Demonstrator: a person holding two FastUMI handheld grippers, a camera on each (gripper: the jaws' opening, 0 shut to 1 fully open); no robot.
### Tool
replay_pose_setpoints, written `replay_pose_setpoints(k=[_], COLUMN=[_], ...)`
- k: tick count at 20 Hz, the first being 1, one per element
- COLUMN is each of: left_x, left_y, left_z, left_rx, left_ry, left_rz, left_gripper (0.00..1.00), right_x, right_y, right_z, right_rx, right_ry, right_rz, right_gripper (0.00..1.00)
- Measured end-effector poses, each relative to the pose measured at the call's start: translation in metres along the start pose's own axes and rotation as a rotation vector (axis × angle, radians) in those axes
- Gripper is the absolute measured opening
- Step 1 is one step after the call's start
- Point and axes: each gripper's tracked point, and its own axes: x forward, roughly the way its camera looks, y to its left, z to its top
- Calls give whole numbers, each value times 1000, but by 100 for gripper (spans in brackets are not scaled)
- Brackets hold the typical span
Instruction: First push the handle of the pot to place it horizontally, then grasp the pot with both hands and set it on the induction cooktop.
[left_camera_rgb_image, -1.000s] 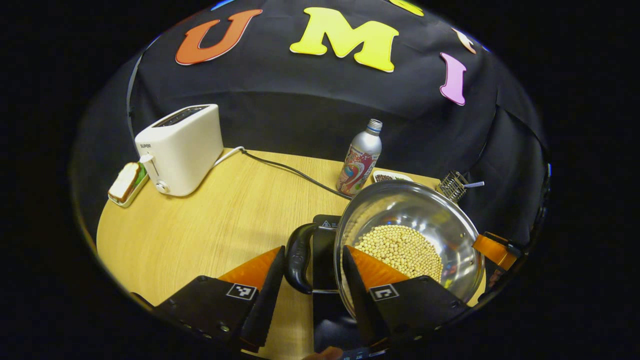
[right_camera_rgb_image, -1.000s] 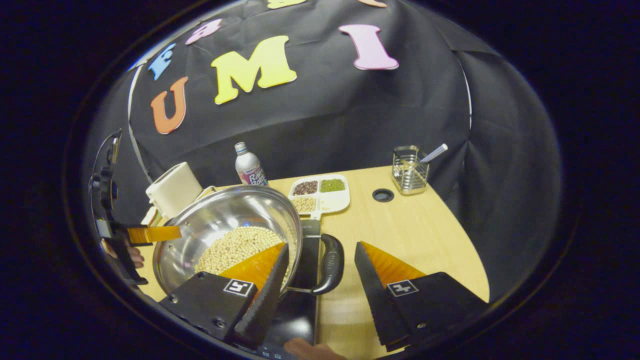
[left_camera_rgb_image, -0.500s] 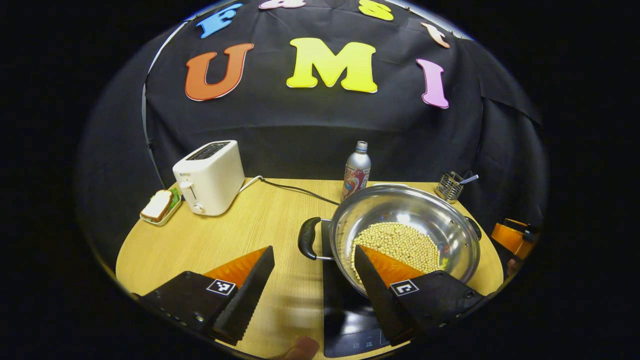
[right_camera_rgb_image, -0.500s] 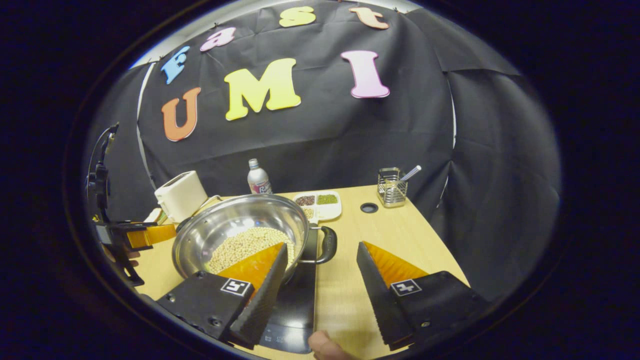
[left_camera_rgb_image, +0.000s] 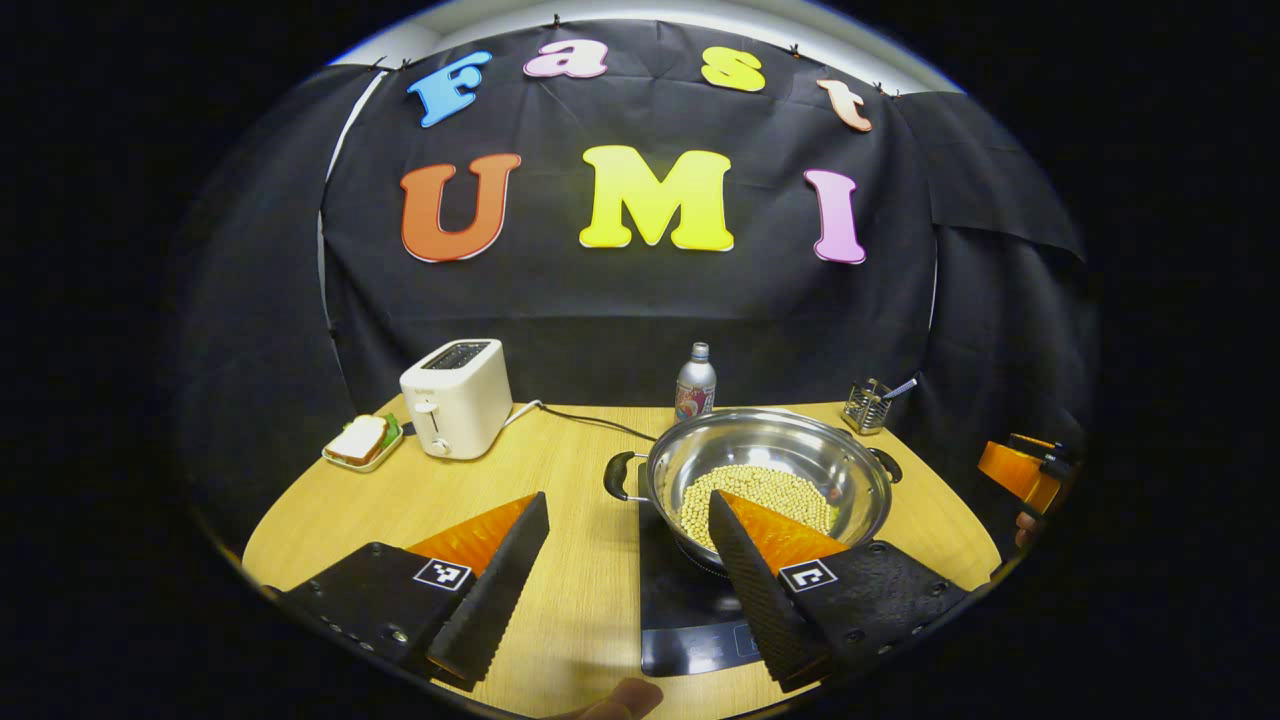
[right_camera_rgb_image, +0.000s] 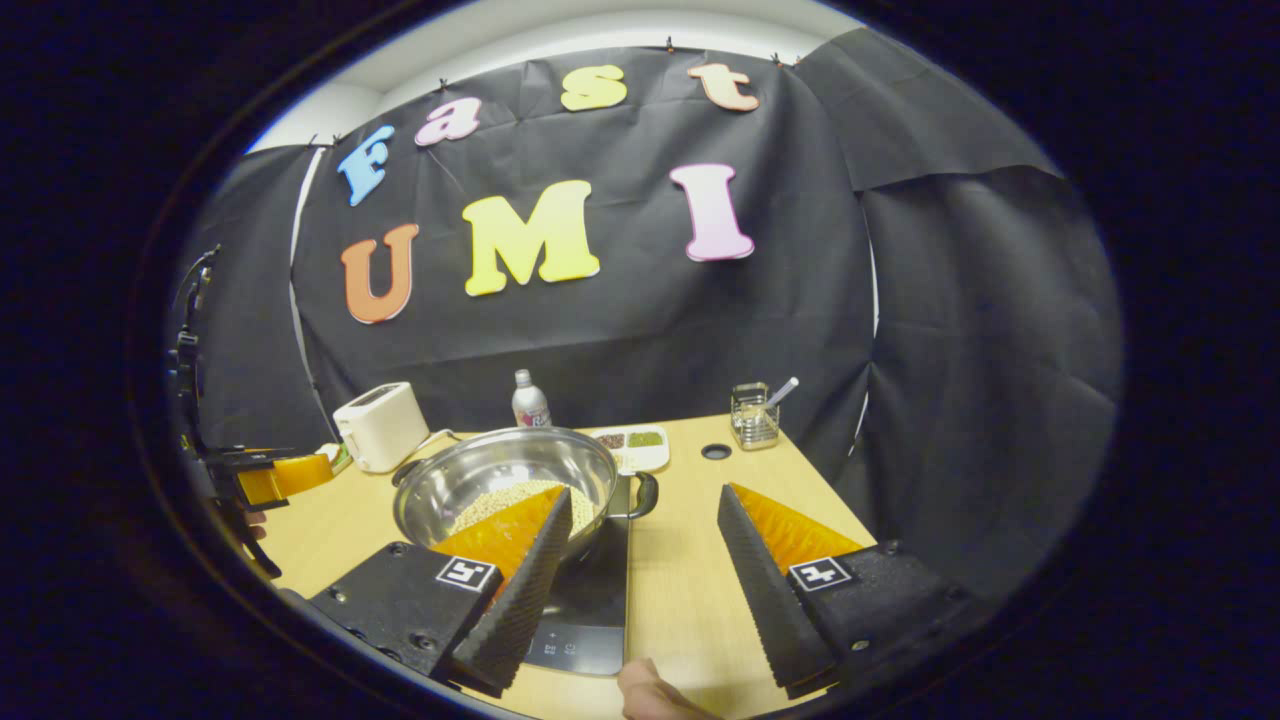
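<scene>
Both grippers pulled back from the pot handles since a second ago | pot (left_camera_rgb_image: 770, 470) of beans sits on the cooktop (left_camera_rgb_image: 690, 610) | left gripper (left_camera_rgb_image: 628, 515) wide, holding nothing | right gripper (right_camera_rgb_image: 645, 505) same | cooktop's far end hidden under pot, tray (right_camera_rgb_image: 640, 447) half hidden behind it

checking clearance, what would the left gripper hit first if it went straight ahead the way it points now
Probably the pot's near handle, which lies just right of the line between the open jaws of the left gripper, above the induction cooktop. Depth is unclear; it might pass beside it.
</scene>
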Motion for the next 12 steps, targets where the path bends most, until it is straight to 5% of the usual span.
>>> replay_pose_setpoints(k=[5, 12], left_x=[-67, -164], left_y=[-8, 12], left_z=[33, 85], left_rx=[-47, -24], left_ry=[-120, -283], left_rz=[-44, -9], left_gripper=[96, 95], right_x=[-62, -156], right_y=[6, 22], right_z=[29, 74], right_rx=[-51, -50], right_ry=[-123, -272], right_rz=[-13, -9], right_gripper=[90, 93])
